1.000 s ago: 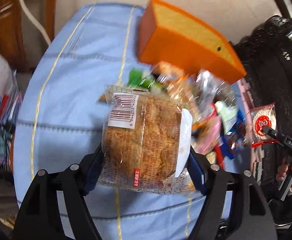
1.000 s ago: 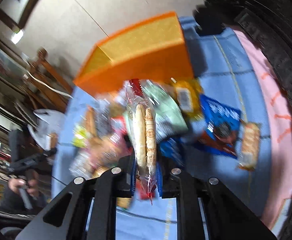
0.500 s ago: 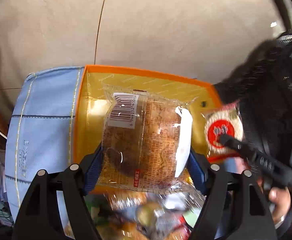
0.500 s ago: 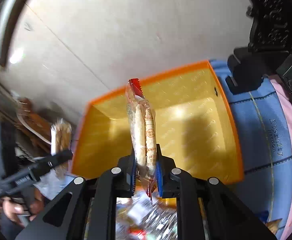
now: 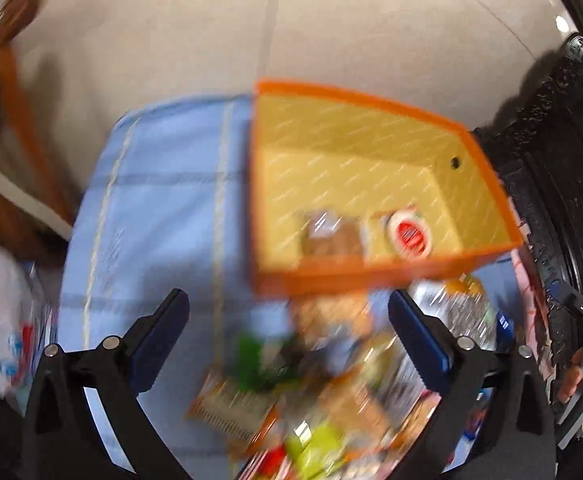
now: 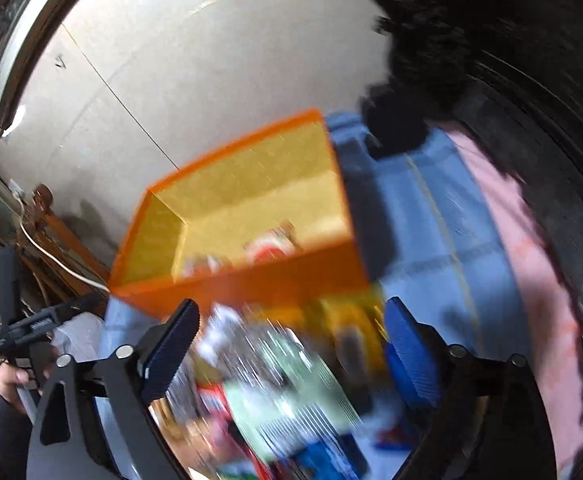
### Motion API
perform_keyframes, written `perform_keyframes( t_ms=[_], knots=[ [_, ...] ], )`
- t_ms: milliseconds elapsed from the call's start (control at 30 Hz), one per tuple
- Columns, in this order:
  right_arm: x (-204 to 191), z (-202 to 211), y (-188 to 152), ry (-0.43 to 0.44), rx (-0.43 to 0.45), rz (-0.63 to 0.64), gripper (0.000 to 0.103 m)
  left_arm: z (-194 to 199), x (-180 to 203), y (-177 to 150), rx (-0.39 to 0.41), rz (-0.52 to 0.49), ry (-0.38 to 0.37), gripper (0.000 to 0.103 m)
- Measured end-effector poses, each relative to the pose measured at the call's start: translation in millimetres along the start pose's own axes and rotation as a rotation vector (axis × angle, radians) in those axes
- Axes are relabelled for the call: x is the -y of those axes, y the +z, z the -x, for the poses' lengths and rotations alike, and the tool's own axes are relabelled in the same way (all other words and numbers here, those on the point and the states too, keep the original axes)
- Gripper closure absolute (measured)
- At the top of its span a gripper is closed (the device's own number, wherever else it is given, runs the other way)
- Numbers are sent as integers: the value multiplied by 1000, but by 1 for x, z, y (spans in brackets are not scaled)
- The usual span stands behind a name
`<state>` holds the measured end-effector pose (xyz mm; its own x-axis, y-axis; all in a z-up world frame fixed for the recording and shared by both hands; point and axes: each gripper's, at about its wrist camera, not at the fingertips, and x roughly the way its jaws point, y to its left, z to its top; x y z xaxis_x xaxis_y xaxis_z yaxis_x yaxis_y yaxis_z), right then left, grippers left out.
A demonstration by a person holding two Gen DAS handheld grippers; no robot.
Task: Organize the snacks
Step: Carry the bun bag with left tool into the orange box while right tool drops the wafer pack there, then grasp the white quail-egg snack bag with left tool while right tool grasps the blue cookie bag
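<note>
the left gripper (image 5: 289, 320) and the right gripper (image 6: 291, 328) both hang over a blurred heap of snacks (image 5: 331, 400) on the blue cloth (image 5: 163, 200) of the surface, their jaws opening wide with nothing gripped between them. just past the heap stands the orange box (image 5: 371, 276), and at its near wall lie a brown cake pack (image 5: 331, 236) and, just beside it, a round red-label pack (image 5: 409, 236).

A light-blue tablecloth (image 5: 163, 208) with pale stripes covers the table — pink cloth (image 6: 531, 280) at 3 o'clock, dark carved furniture (image 5: 563, 168) beyond, wooden chair (image 5: 15, 120) at 9 o'clock.
</note>
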<state>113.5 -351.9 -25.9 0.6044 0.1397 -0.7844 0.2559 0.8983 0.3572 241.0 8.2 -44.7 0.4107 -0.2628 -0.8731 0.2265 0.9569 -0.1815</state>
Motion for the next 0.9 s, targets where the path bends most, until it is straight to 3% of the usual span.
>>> perform_keyframes(
  t_ms=[200,333,433,567,667,900],
  knots=[
    [36,12,-50,-76,-99,-91,6,1,-42,-79,-101,88,87,5],
    [43,18,-79,-69,-157,-122,6,3,-48,-130,-166,142,70,5],
    [33,16,-96,-72,-191,-81,6,4,-36,-156,-206,118,61,5],
    [17,13,-122,-105,-235,-2,6,6,-16,-178,-240,45,43,5],
    [12,6,-129,-99,-262,3,6,7,2,-184,-229,-1,69,5],
    [6,14,-136,-87,-263,33,6,6,6,-174,-270,112,45,5]
  ],
)
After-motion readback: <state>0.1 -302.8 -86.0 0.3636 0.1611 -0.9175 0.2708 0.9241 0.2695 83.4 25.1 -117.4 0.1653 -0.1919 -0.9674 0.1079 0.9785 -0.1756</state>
